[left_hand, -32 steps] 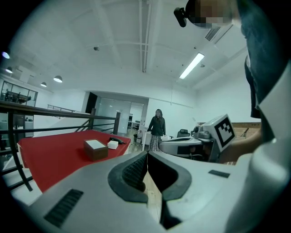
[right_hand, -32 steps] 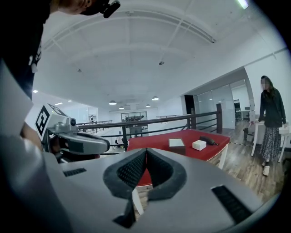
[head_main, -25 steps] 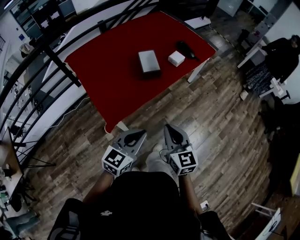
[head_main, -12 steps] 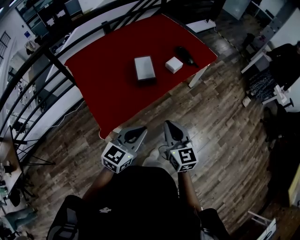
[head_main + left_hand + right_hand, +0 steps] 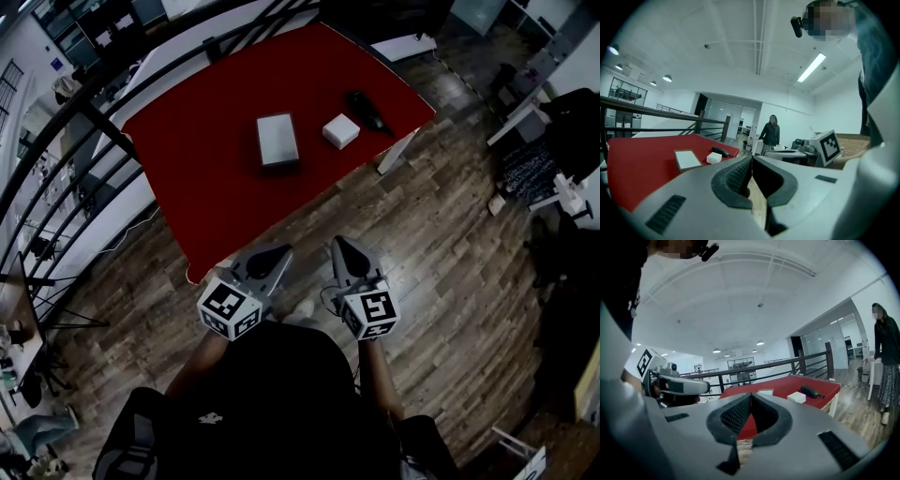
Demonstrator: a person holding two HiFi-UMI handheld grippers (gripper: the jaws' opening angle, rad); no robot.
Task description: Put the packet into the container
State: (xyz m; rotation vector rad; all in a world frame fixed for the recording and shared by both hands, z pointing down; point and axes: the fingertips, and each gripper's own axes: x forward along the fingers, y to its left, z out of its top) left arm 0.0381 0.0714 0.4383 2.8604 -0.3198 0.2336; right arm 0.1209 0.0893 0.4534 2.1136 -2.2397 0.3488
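Most of the head view is plank floor (image 5: 450, 272), brown and streaky. The person stands on it short of the table (image 5: 216, 178), which is why both grippers hang over the boards rather than over the red top. That top is broad, flat and plain red (matte, no gloss that I can see).

The left gripper (image 5: 272, 255) and the right gripper (image 5: 338, 247) are grey moulded shells, each with a black-and-white marker cube at its near end. They are held side by side and aimed toward the table; I judge this to be an approach, with no reach begun. The fingers (image 5: 733, 176) of the left, lined with dark ribbed pads, are pressed together on nothing. The fingers (image 5: 736, 416) of the right are the same.

The container (image 5: 277, 141) lies flat near the middle of the table. It is a shallow grey rectangle with a pale inside, and it faces up, so it looks ready to receive. The packet (image 5: 340, 131), a small white squarish block, sits just to its right, apart from it and not yet inside. Farther right, near the table's edge, lies a small rounded black thing (image 5: 368, 110) that I cannot identify.
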